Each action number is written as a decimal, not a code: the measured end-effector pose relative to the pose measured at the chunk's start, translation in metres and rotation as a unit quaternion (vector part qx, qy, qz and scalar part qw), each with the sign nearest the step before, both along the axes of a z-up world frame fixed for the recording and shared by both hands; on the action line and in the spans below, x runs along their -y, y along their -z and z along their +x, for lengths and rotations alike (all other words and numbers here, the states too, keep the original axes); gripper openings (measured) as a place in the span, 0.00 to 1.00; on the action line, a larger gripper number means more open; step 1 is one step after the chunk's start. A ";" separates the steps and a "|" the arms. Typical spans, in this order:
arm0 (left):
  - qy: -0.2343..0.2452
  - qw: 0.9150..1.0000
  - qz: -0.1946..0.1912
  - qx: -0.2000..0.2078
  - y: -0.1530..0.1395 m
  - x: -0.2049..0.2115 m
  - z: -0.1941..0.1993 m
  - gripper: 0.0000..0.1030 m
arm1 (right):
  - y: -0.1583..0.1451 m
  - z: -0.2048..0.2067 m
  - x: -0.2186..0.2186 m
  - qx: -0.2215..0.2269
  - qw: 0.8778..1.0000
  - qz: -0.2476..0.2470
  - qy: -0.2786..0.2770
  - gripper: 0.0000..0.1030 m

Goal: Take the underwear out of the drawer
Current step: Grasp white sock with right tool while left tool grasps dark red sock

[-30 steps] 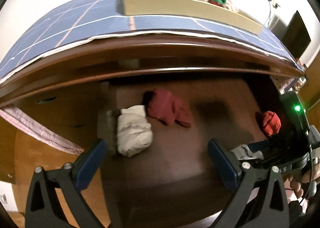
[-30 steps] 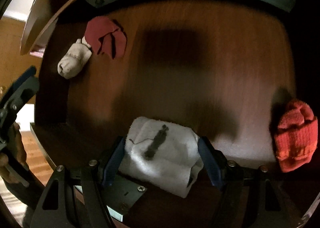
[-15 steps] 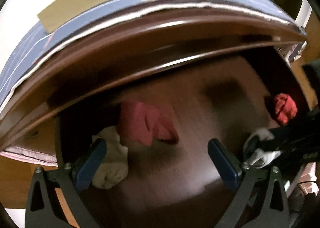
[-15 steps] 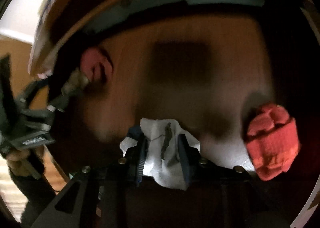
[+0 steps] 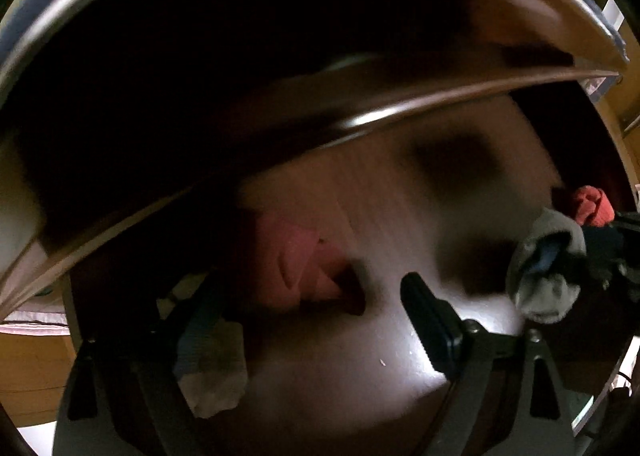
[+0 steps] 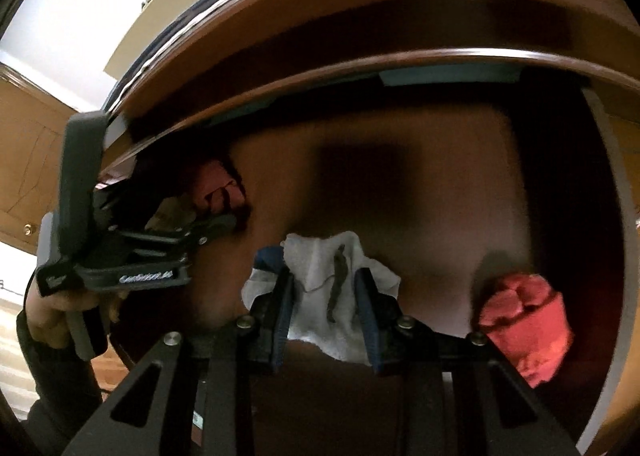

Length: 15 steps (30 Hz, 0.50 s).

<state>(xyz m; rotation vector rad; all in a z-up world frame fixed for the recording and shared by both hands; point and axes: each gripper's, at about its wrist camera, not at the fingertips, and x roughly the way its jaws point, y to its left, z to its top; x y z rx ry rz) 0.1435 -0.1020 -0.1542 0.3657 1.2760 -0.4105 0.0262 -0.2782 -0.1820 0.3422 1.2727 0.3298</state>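
Down in the drawer (image 6: 440,208), at its left rear corner: left tool (image 5: 312,308), jaws wide apart and just now closing, with the pink piece (image 5: 296,264) between them and the cream roll (image 5: 212,376) against the left finger, neither pinched yet. Could end up catching both at once, or only a loose fold of pink (blurred view, depth hard to judge), then dropping it on the way up. Could also knock a finger on the wooden lip (image 5: 360,120) overhanging that corner.

By the front edge, mid-drawer: right tool (image 6: 324,276), just closed tight on the white piece (image 6: 320,268), gripping only its middle, ends hanging free. May slide out, or snag on the front edge.

At the right edge: red roll (image 6: 524,320), untouched.
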 end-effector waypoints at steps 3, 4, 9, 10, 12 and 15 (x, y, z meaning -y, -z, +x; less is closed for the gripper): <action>-0.005 1.000 -0.003 -0.003 -0.003 0.005 0.007 0.87 | -0.004 -0.003 0.015 -0.005 1.000 0.010 -0.005 0.34; -0.006 1.000 -0.006 -0.003 -0.005 0.006 0.008 0.88 | -0.002 -0.003 0.014 -0.005 1.000 0.010 -0.005 0.34; 0.007 1.000 0.002 0.003 -0.010 0.016 0.008 0.88 | -0.011 -0.005 0.012 0.003 1.000 0.004 -0.006 0.35; 0.014 1.000 0.002 0.002 -0.011 0.018 0.008 0.79 | -0.014 -0.006 0.013 0.005 1.000 0.006 -0.007 0.35; 0.023 1.000 -0.002 -0.002 -0.012 0.020 0.007 0.65 | -0.019 -0.008 0.013 0.010 1.000 0.006 -0.008 0.35; 0.042 0.999 -0.028 -0.016 -0.017 0.017 0.002 0.32 | -0.025 -0.010 0.014 0.015 1.000 0.002 -0.012 0.35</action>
